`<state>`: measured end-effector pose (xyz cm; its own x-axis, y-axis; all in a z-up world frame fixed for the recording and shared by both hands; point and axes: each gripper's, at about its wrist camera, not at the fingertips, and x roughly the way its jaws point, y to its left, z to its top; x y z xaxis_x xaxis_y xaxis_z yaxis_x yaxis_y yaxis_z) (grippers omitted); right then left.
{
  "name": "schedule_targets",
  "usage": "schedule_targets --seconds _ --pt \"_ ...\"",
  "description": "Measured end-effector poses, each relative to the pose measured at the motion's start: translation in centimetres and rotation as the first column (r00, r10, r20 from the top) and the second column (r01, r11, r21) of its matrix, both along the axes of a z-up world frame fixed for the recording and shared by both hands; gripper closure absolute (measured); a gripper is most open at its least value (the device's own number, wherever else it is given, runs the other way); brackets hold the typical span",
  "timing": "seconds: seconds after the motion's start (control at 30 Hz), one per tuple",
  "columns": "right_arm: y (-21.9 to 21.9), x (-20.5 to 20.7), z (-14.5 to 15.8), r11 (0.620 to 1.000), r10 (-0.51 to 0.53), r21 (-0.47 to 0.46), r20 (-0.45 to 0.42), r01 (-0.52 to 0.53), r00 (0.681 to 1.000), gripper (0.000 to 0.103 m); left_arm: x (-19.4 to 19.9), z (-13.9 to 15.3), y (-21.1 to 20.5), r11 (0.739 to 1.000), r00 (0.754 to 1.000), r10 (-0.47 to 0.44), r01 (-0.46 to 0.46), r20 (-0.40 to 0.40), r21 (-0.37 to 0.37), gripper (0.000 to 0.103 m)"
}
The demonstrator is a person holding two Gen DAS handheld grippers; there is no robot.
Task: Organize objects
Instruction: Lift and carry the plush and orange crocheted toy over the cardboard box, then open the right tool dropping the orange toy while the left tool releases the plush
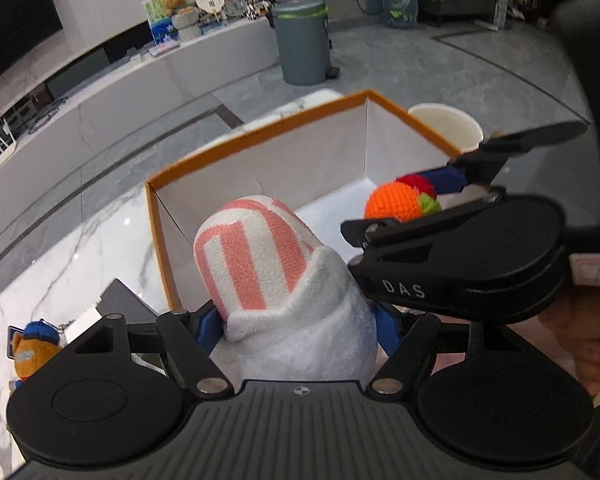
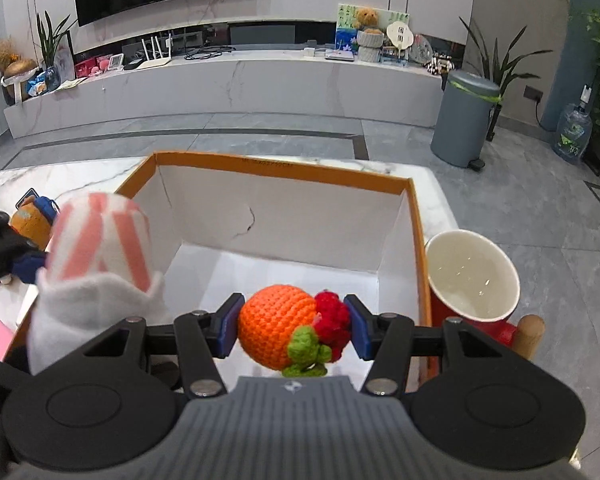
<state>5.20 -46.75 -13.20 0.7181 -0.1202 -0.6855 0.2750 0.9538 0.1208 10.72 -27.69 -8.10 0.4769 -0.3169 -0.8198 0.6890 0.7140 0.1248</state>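
On the left, the left gripper [image 1: 300, 320] is carrying a rolled towel [image 1: 284, 280], white with pink stripes. Its blue fingers [image 1: 208, 328] are clamped on the towel's lower, white part from both sides, and the striped end is sticking out ahead of them, over the near left corner of the orange-rimmed box [image 1: 260, 136]. The roll is bulky and soft, so the step is best done by bringing it fully past the box's near wall before letting go; released too early, it could catch on the rim and tip back onto the surface [image 1: 80, 240]. Laying it along the left wall would leave room for the other load.

On the right, the right gripper [image 2: 292, 332] is holding a crocheted orange ball [image 2: 276, 328] with red and green trim. Its fingers [image 2: 230, 328] are clamped on it, one on the orange side and one on the red knot, so the ball is sitting squarely between them and bulging a little forward. It is hanging over the box's white floor, near the right wall. A low, gentle release seems wise, since a round thing may roll or bounce.

Just outside that right wall, beside the right finger, a red cup [image 2: 472, 276] with a white inside is standing upright. The right hand should be kept clear of it while lowering. The two grippers are also working close together, so setting down one thing at a time would avoid a knock.
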Motion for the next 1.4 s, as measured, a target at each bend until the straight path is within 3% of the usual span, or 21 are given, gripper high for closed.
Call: schedule_targets --seconds 0.17,0.53,1.07,1.23,1.4 --pt "0.7 0.7 -0.5 0.999 0.02 -0.036 -0.056 -0.022 0.998 0.046 0.6 -1.2 0.0 1.0 0.998 0.011 -0.01 -0.056 0.021 0.019" --pt "1.7 1.3 -1.2 0.991 0.028 -0.123 -0.123 -0.043 0.992 0.046 0.0 -1.9 -0.5 0.998 1.0 -0.018 0.019 -0.024 0.055 0.018" --pt "1.6 1.1 -1.5 0.991 0.049 -0.118 -0.121 -0.064 0.991 0.04 -0.2 -2.2 -1.0 0.997 0.999 -0.03 0.031 -0.015 0.07 0.01" --pt "1.1 0.5 -1.0 0.994 0.043 -0.094 -0.074 -0.05 0.996 0.043 0.0 -1.5 -0.4 1.0 0.999 -0.006 0.006 -0.033 0.012 0.01" --pt "1.0 0.1 -0.1 0.994 0.026 -0.106 -0.046 -0.031 0.999 0.045 -0.1 -0.5 -0.3 1.0 1.0 -0.005 0.005 -0.018 0.001 0.01"
